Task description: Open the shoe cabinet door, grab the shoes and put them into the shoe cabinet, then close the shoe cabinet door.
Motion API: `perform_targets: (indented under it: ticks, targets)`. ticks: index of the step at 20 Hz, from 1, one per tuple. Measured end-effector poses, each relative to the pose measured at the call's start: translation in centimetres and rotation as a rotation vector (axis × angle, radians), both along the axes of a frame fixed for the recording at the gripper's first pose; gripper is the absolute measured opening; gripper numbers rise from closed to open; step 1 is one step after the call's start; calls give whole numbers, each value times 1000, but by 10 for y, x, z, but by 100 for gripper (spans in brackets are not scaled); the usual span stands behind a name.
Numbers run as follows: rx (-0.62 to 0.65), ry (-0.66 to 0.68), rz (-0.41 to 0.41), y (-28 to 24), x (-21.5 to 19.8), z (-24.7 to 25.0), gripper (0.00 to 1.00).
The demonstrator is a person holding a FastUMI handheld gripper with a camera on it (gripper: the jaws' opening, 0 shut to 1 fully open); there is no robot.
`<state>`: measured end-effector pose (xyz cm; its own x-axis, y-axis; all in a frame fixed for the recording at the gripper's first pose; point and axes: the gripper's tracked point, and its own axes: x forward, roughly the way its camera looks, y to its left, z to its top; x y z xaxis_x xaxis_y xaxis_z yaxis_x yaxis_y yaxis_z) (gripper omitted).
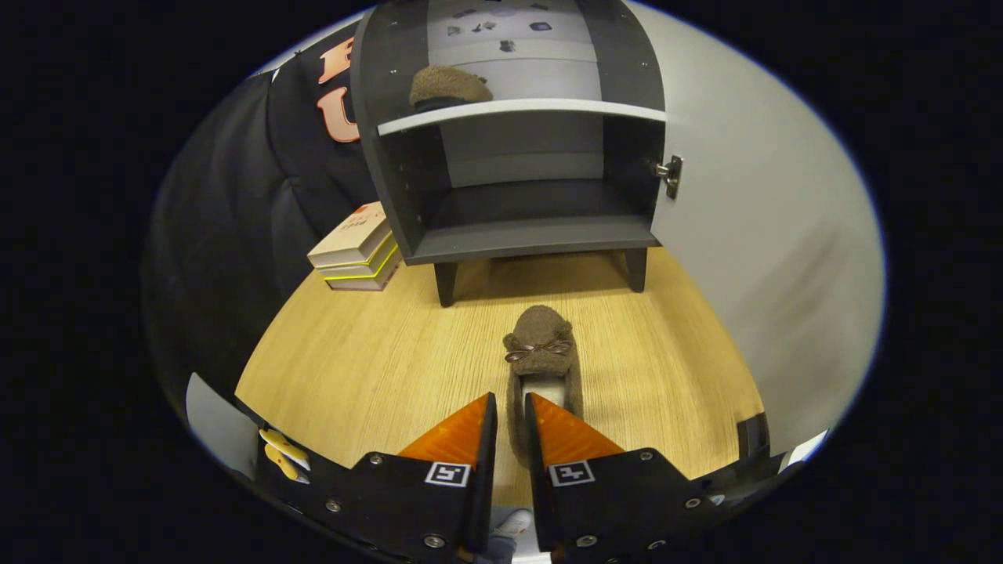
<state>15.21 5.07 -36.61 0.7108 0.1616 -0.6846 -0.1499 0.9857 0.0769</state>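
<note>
A brown fuzzy shoe [541, 348] with a small bow lies toe-forward on the wooden tabletop [368, 368], just ahead of the fingers. Its heel-side rim runs back into the narrow gap between them. My gripper [511, 401] is shut on that rim, with both fingers pressing the shoe's left wall. I cannot tell whether the shoe rests on the table or hangs just above it. Beyond it stands the dark grey shoe cabinet [517, 235] with its door [752, 235] swung wide open to the right. A second brown shoe [449, 84] sits on the cabinet's upper shelf; the lower compartment holds nothing.
A stack of books [356, 251] lies on the table left of the cabinet's legs. The open door stands along the right side of the table. A metal hinge [670, 176] sticks out at the cabinet's right wall.
</note>
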Motion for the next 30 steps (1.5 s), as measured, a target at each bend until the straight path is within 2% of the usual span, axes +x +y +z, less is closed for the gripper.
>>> perform_targets:
  ticks: [7, 12, 20, 21, 25, 30]
  targets:
    - [1, 112, 15, 10, 20, -68, 23]
    - [-6, 117, -1, 18, 49, -98, 23]
    - [-30, 17, -56, 24, 92, -111, 23]
    - [-27, 11, -56, 24, 93, -110, 18]
    - [-28, 20, -49, 18, 85, -105, 8]
    - [-33, 12, -43, 13, 62, -82, 8]
